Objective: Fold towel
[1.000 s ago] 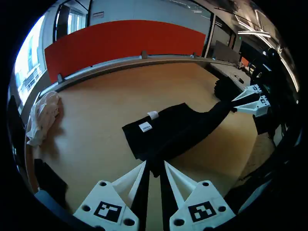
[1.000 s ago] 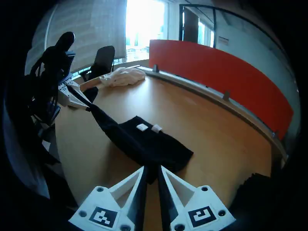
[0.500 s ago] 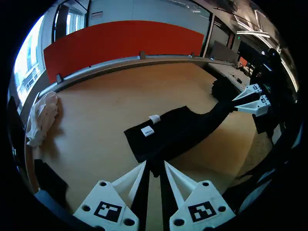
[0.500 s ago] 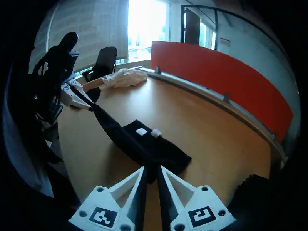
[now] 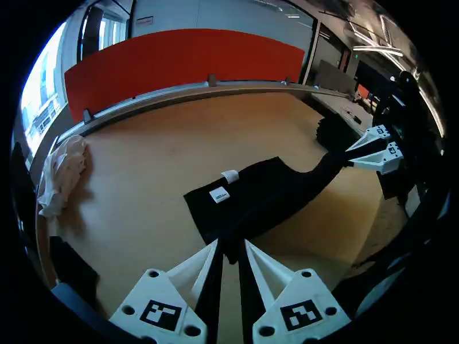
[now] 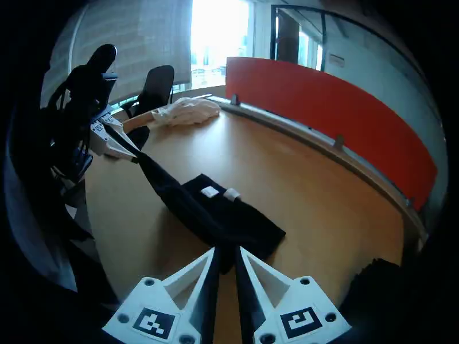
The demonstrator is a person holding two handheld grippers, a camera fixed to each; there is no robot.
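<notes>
A black towel (image 5: 261, 192) with two white tags lies part on the wooden table (image 5: 160, 155), its near edge lifted and stretched between both grippers. My left gripper (image 5: 229, 255) is shut on one corner of it. In the right gripper view the same black towel (image 6: 229, 215) runs from my right gripper (image 6: 227, 258), shut on the other corner, up to the left gripper (image 6: 129, 155) held by a person in dark clothes. The right gripper (image 5: 350, 160) appears at the right of the left gripper view, pinching the towel's far end.
A crumpled white cloth (image 5: 60, 172) lies at the table's far left; the white cloth (image 6: 183, 112) shows near a black office chair (image 6: 152, 86). A red partition (image 5: 183, 57) runs along the table's back edge. A dark pile (image 5: 335, 132) sits at the right.
The towel has shifted slightly on the table while staying stretched between both grippers. Both grippers keep their hold and have barely moved.
</notes>
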